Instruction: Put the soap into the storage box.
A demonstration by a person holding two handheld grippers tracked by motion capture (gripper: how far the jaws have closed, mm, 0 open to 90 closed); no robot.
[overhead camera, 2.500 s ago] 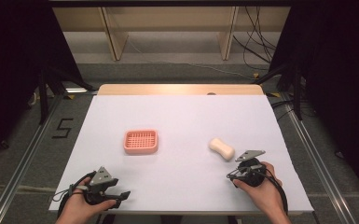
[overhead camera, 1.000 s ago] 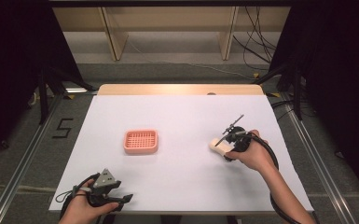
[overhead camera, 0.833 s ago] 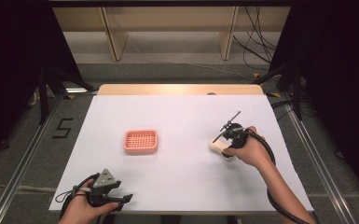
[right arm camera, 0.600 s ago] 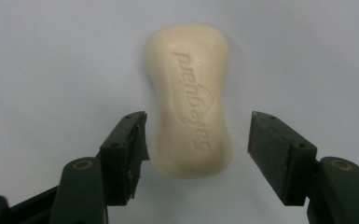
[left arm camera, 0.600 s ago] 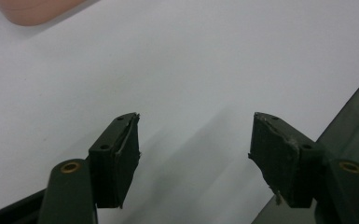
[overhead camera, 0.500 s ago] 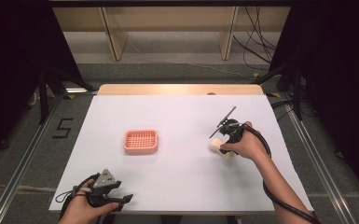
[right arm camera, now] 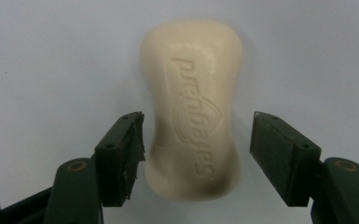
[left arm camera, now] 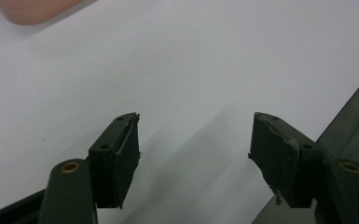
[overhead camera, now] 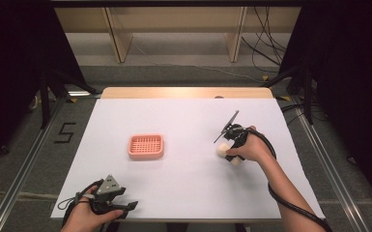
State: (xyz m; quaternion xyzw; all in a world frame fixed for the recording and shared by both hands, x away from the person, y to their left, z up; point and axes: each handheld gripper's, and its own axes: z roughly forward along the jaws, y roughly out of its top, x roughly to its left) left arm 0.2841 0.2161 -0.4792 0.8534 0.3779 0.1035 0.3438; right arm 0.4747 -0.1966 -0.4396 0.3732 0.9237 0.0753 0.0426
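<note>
A cream bar of soap (right arm camera: pixel 193 107) with embossed lettering lies flat on the white table (overhead camera: pixel 188 121). In the high view the soap (overhead camera: pixel 223 150) sits right of centre, partly under the right hand. My right gripper (right arm camera: pixel 196 156) points down over it, and its jaws have just been opening. They stand wide on either side of the bar's near half, with a gap at each pad. A pink slotted soap dish (overhead camera: pixel 146 147) rests left of centre. My left gripper (overhead camera: pixel 125 207) lies open near the front left edge, with bare table between its fingers (left arm camera: pixel 116 158).
The table's right edge (left arm camera: pixel 354 107) drops off beside the left gripper. A corner of the pink dish (left arm camera: pixel 32 9) shows at the top left of the left gripper view. Black cable (overhead camera: pixel 290 203) trails along the right forearm. Wooden shelving stands beyond the table.
The right hand has carried its gripper from the front right of the table up to the soap and tipped it down over the bar. The left hand has stayed put.
</note>
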